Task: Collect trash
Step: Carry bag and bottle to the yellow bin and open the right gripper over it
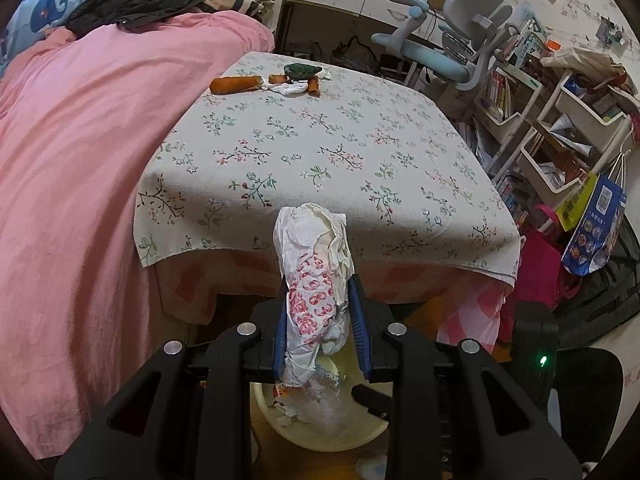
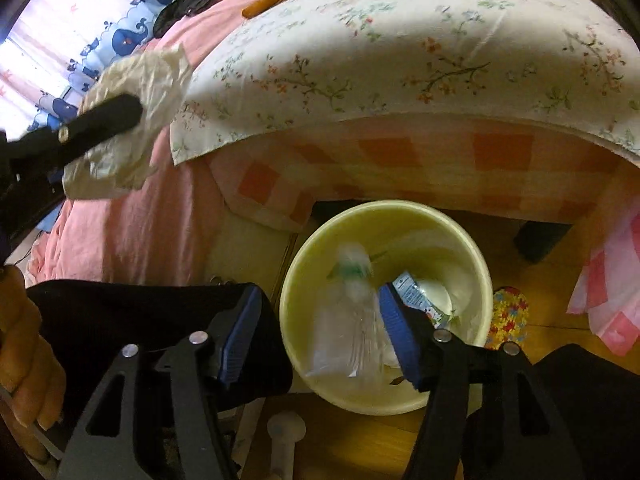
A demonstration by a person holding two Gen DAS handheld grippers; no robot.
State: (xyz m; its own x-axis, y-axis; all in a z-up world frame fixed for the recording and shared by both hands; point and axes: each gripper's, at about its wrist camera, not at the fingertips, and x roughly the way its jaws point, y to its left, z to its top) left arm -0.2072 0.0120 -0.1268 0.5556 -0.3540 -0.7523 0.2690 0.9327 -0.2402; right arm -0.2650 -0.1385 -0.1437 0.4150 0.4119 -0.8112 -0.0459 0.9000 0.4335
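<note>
Wrapper, crumpled white paper w/ red print, is sitting clamped in the left gripper above the bin. Right gripper is hanging w/ jaws apart, gripping nothing, over the bin w/ blurred clear plastic between them. More scraps are lying at the table's far edge.

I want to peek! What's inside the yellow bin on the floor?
Inside the yellow bin you can see a clear plastic bag and a small blue-and-white wrapper. The right gripper covers part of it, so anything underneath is hidden.
</note>
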